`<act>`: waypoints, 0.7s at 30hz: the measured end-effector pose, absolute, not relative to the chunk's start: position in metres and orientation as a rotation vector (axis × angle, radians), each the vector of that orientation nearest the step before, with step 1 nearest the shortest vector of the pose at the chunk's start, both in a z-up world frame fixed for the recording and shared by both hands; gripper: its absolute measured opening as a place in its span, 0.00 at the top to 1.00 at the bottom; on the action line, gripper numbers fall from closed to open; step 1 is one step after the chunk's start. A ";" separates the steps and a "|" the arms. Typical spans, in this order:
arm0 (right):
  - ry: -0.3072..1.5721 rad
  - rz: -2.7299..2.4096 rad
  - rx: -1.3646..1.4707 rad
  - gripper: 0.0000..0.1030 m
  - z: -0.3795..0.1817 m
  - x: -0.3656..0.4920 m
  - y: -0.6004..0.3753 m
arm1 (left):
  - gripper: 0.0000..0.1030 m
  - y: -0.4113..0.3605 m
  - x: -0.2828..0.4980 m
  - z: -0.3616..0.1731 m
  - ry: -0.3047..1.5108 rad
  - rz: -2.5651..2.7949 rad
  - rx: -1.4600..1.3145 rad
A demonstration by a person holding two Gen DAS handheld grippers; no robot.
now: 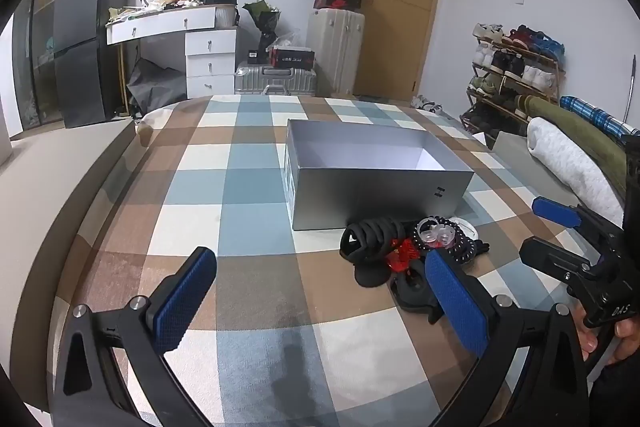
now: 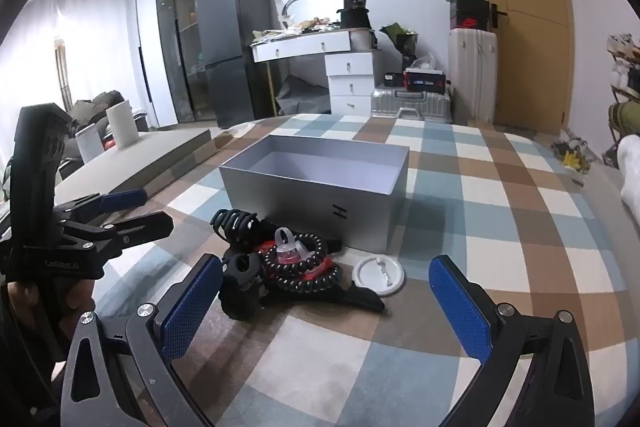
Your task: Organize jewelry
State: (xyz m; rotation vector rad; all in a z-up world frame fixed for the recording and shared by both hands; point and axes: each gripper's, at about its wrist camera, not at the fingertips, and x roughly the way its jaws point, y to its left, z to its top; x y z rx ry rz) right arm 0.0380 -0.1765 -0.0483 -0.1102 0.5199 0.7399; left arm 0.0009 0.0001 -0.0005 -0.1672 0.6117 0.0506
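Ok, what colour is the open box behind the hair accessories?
Silver-grey outside, paler white-lilac inside; the box shows best in the right wrist view.

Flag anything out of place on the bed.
The hair accessories lie in a tangled heap on the checked cover beside the grey box, which looks empty. A white round lid lies loose next to them.

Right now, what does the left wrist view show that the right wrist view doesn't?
Only the left wrist view shows the full shoe rack and the rolled blankets. Only the right wrist view shows the white round lid in full and the curtains. Both show the open grey box, the pile of hair accessories, the checked cover, and both hand-held grippers open.
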 end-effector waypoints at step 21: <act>0.540 0.731 -0.105 0.00 -0.051 0.042 -0.175 | 0.01 0.002 0.001 -0.002 0.607 0.052 -0.165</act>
